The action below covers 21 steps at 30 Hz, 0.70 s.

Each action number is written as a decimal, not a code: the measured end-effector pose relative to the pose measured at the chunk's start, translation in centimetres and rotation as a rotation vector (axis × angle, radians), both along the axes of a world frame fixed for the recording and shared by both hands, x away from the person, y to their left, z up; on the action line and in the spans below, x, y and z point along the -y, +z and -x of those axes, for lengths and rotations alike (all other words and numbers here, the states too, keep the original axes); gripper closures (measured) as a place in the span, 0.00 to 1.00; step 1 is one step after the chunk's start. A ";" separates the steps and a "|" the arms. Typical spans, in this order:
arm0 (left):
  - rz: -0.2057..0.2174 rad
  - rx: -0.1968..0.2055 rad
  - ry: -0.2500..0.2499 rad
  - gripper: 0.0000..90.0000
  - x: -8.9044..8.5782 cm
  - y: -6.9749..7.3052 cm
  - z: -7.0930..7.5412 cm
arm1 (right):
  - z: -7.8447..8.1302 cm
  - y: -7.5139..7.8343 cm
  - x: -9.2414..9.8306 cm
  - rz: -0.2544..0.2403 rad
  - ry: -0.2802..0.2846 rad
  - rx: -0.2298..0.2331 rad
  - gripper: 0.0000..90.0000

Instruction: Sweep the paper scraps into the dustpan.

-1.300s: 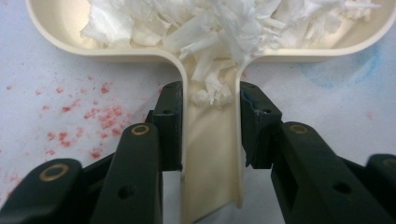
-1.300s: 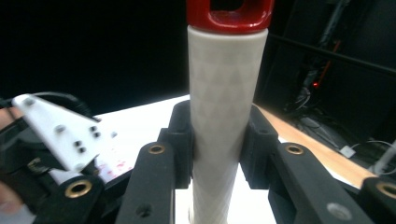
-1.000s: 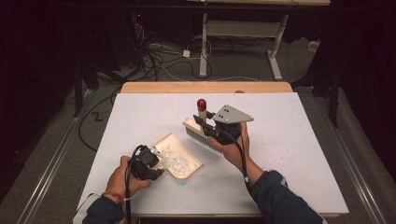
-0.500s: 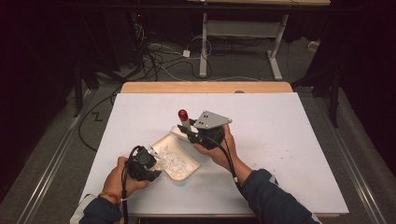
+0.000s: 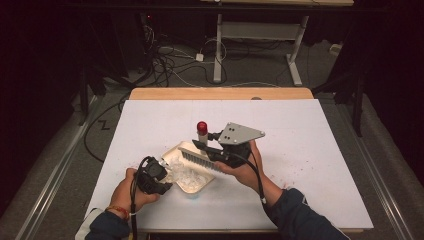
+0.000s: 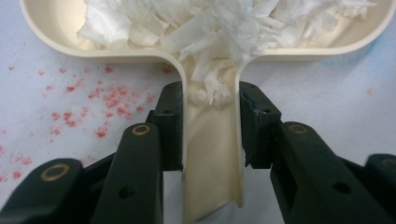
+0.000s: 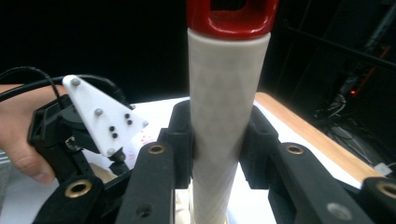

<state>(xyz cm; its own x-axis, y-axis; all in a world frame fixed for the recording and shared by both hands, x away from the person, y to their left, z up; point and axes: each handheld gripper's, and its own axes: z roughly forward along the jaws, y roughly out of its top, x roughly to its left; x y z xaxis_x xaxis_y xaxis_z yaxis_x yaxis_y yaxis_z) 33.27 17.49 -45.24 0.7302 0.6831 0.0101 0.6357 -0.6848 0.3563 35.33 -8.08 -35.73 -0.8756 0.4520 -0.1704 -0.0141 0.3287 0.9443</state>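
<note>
Brush (image 5: 202, 159) over the dustpan (image 6: 211, 154), both gripped

Black tongs (image 5: 200, 145), brass screws, dark sleeves (image 5: 300, 220)

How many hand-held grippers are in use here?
2. The left hand-held gripper grips the dustpan handle; the right hand-held gripper holds the brush above the pan.

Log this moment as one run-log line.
left gripper: shut on dustpan handle | right gripper: shut on brush handle | bristles above dustpan | paper scraps inside
</note>
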 end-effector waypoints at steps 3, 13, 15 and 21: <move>-0.001 0.000 -0.002 0.70 0.0 0.1 0.0 | -0.2 0.1 1.0 0.001 -0.038 0.007 0.78; -0.019 -0.008 -0.004 0.70 -0.2 0.3 0.5 | -0.5 -2.0 2.4 0.086 -0.115 -0.013 0.78; -0.019 -0.011 -0.001 0.70 -0.3 0.3 0.6 | 0.1 -2.3 2.3 0.089 -0.093 -0.027 0.78; -0.017 -0.003 0.008 0.70 -0.3 0.2 0.8 | 1.7 -2.4 1.8 0.102 -0.046 -0.048 0.78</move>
